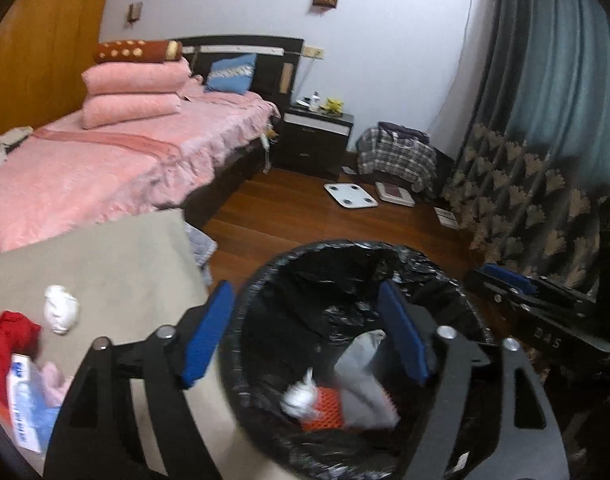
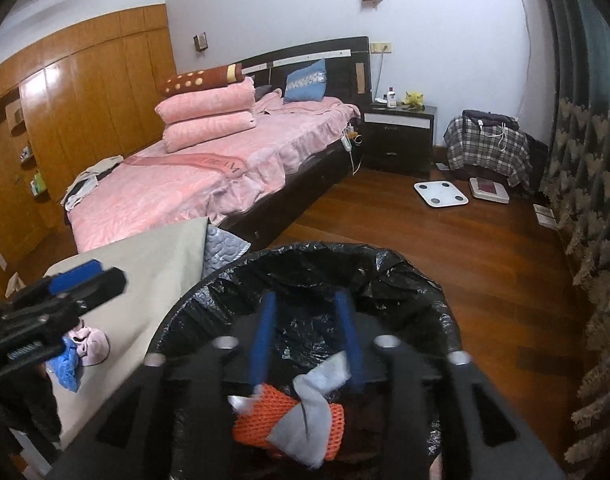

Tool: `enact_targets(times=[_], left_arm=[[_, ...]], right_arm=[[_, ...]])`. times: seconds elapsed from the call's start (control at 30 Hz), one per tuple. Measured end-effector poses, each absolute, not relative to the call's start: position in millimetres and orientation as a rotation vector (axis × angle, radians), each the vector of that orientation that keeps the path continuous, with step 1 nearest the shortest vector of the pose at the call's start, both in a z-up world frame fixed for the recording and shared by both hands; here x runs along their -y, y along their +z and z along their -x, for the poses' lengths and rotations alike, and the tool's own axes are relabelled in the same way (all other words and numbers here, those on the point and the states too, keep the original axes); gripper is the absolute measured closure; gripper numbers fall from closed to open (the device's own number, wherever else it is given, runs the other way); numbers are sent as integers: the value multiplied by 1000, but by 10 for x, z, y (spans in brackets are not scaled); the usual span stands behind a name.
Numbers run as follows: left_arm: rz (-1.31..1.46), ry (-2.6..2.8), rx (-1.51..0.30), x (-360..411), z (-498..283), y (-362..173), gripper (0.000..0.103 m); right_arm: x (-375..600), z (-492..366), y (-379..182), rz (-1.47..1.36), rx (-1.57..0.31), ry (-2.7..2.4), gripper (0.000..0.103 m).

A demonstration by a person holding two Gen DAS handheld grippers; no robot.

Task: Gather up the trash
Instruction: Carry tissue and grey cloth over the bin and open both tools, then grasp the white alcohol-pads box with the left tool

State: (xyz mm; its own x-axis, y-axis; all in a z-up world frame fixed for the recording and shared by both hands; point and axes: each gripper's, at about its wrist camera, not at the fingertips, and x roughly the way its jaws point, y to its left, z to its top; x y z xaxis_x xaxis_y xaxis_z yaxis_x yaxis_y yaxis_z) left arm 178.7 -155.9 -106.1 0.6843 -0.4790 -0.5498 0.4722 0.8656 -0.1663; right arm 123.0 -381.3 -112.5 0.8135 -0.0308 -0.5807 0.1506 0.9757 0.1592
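Both grippers, left and right, hang spread over bin; trash seemingly below.

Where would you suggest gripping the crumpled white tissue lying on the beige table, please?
Probably from straight above, jaws closing across the middle of the crumpled white tissue. It lies loose on the beige table, apart from the red cloth, and the open left gripper over the bin is nearest.

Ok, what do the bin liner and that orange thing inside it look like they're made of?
The bin liner looks like thin black plastic film: glossy, crinkled, catching highlights. The orange thing seems to be foam or plastic netting, judging by its open diamond mesh; which one I can't tell. The grey piece over it looks like soft paper or cloth.
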Motion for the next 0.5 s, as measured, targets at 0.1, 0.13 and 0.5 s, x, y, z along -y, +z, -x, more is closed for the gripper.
enact_targets(times=[0.1,0.13,0.5], left_arm=[[-5,-467,-591,1350,-1735,-982,16],[-9,-449,-585,1288,-1706,-962,14],[-18,-164,-543,216,-1373,-875,12]], right_arm=[[3667,-1192,-1068,-163,-585,-97,17],[3615,-1199,-1047,-154,-581,-89,12],[2891,-1305,-938,-136,-545,35,6]])
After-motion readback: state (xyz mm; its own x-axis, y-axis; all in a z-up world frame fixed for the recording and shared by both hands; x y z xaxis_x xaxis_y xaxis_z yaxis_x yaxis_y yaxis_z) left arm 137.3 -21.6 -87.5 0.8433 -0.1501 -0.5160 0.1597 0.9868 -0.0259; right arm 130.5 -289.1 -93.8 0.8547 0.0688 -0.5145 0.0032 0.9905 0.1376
